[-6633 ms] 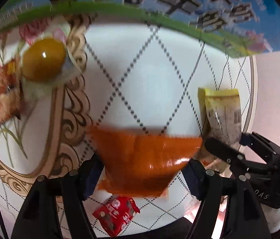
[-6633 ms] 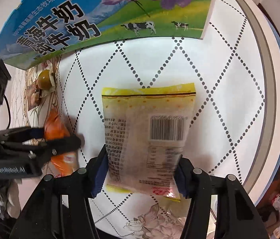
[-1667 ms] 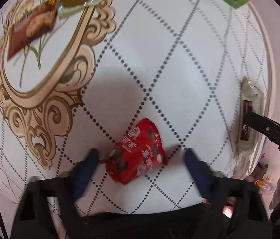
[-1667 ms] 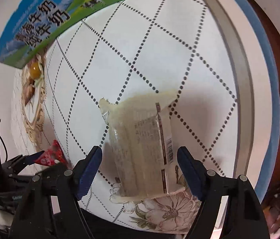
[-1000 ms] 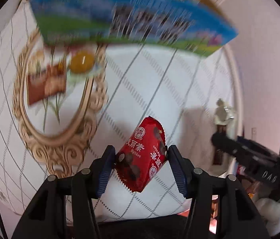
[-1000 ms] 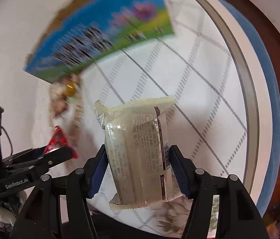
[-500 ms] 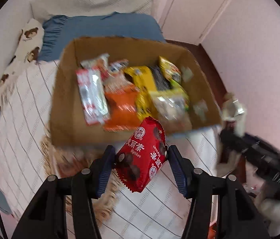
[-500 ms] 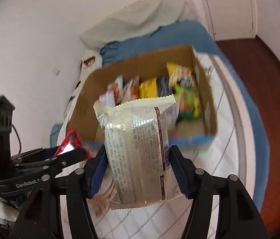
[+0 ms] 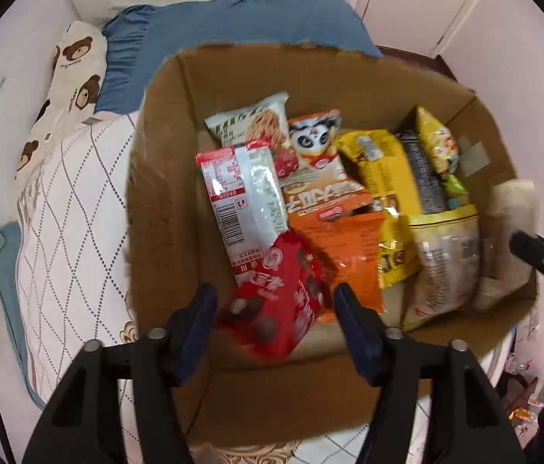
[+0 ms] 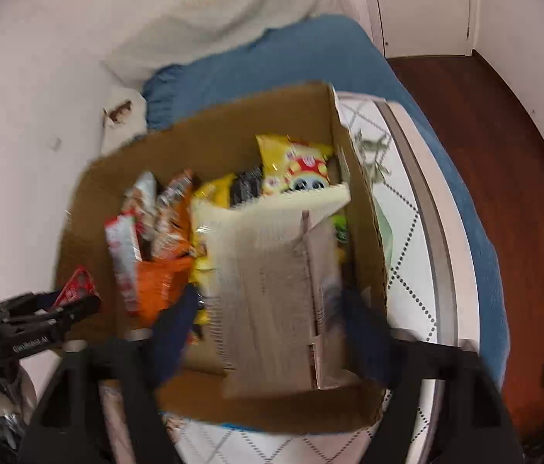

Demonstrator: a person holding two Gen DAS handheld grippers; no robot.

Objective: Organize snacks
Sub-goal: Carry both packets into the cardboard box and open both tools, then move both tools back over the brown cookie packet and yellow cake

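My left gripper [image 9: 276, 324] points down over an open cardboard box [image 9: 164, 178]. Its jaws are opening, and the red chocolate packet [image 9: 276, 301] sits blurred between them, just clear of the pads. My right gripper [image 10: 272, 332] hovers over the box's right end [image 10: 353, 178]. Its jaws are also opening, and a pale crinkled packet [image 10: 272, 290] drops loose between the wide-spread pads. The right wrist view also catches the left gripper [image 10: 71, 305] with the red packet [image 10: 79, 286]. In the left wrist view, a right finger [image 9: 542, 259] and the pale packet [image 9: 511, 208] show at the right edge.
Several snack bags fill the box, among them a red-and-white pack [image 9: 245, 193], an orange one [image 9: 345, 239] and a yellow one [image 9: 384, 178]. The box stands on a diamond-patterned tablecloth [image 9: 71, 232]. Behind are a blue bedsheet [image 10: 291, 62] and a bear-print pillow [image 9: 67, 89]. Wooden floor [image 10: 504, 154] lies to the right.
Both grippers carried their packets from the tabletop to above the box. Both jaws have since spread, and the red and pale packets have come loose from the pads.
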